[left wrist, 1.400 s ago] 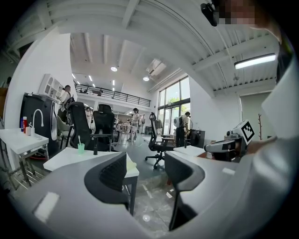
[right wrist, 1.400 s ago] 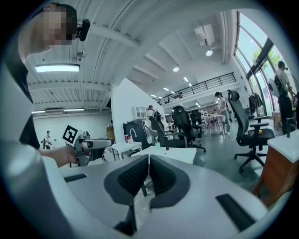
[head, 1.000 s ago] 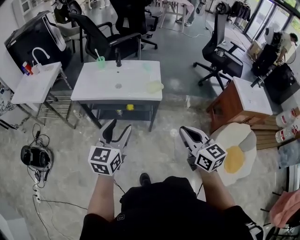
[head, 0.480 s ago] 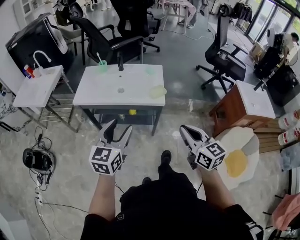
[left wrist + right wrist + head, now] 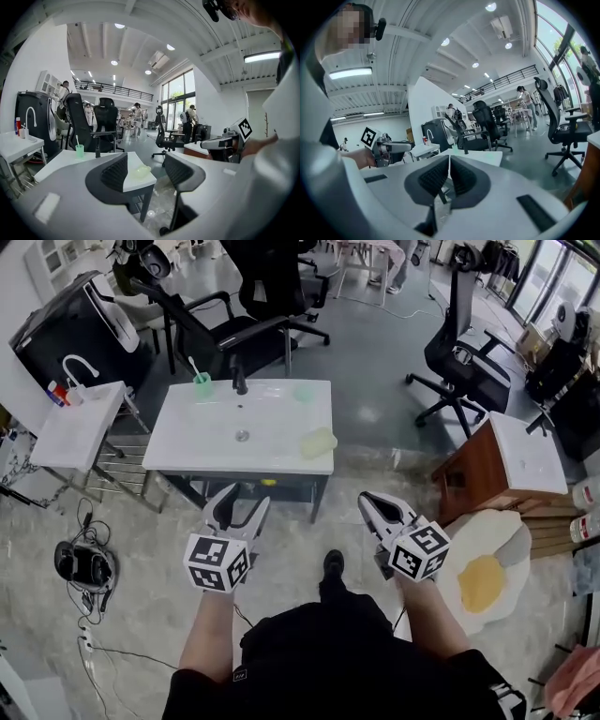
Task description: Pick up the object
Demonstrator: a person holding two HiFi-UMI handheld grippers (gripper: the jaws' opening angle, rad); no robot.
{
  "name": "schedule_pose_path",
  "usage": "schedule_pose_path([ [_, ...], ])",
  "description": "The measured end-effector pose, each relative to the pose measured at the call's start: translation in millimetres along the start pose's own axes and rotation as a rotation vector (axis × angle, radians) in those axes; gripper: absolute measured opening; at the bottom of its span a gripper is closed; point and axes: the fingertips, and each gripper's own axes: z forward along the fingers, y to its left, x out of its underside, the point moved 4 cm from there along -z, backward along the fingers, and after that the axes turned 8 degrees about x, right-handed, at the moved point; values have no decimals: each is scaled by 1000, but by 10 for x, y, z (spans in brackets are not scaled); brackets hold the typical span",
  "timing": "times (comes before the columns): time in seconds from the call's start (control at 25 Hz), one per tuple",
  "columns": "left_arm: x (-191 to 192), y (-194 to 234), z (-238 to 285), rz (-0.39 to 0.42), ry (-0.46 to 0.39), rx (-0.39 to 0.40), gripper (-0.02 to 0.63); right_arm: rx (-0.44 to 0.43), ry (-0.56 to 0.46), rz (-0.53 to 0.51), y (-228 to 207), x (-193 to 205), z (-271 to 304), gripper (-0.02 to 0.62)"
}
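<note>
A pale yellow-green soft object (image 5: 318, 442) lies near the right edge of a white sink-top table (image 5: 206, 442). In the left gripper view the object (image 5: 140, 172) shows between the jaws, still far off. My left gripper (image 5: 236, 506) is held in front of the table's near edge, open and empty. My right gripper (image 5: 369, 502) hovers over the floor to the right of the table, shut with nothing in it. Its jaws (image 5: 449, 164) press together in the right gripper view. A green cup (image 5: 202, 383) with a toothbrush and a black faucet (image 5: 240, 382) stand at the table's back.
A smaller white sink stand (image 5: 75, 423) sits to the left. Black office chairs (image 5: 253, 324) stand behind the table and another (image 5: 469, 362) to the right. A wooden cabinet (image 5: 497, 465) and an egg-shaped rug (image 5: 487, 577) lie right. Cables and a black device (image 5: 80, 563) lie on the floor at left.
The person has stepped forward, so the table has come closer to both grippers. The left gripper stays open and the right stays shut.
</note>
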Motion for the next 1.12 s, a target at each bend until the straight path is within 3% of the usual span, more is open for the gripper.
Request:
schedule_pose_path([
  [0.52,-461,377,1307,-9,40,-67,241,-77,-15,58,-1263,-312,850,12],
  [0.76,-548,412,1697,17,53,-70,241,-132,-26,45,-1509,-369,1045,12],
  [1.12,-440,660,2043,-9,93,-12,241,-78,1,68,-1687,-403,1335,12],
])
